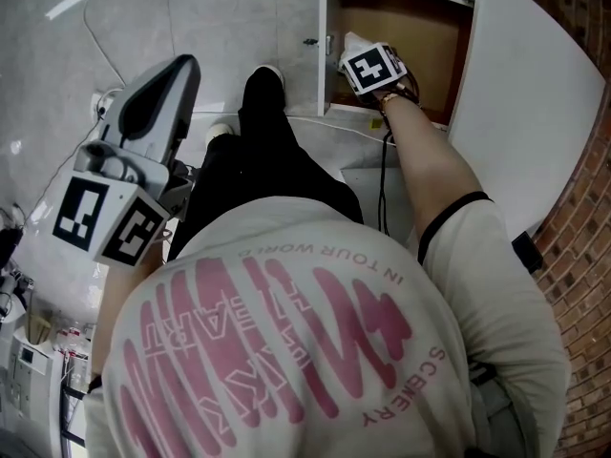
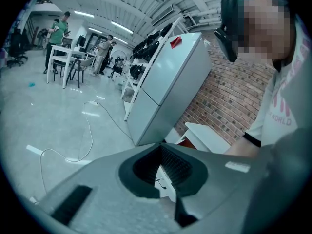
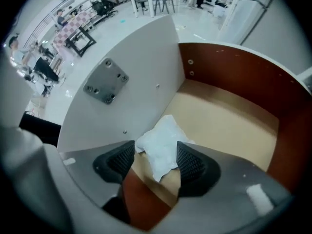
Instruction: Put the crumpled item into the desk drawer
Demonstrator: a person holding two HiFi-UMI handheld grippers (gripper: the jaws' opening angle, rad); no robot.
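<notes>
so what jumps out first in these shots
A white crumpled wad sits in the open drawer, right between the spread fingers of the right gripper. Next comes the left gripper, shut and empty, held over the floor at the head view's left.

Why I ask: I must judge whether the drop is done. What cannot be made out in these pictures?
Head view: the right gripper covers most of the crumpled item and the drawer floor under it.
Right gripper view: the gripper's body hides the drawer's near end; whether the item touches the jaws is unclear.
Left gripper view: the left gripper fills the lower picture; no item shows.
</notes>
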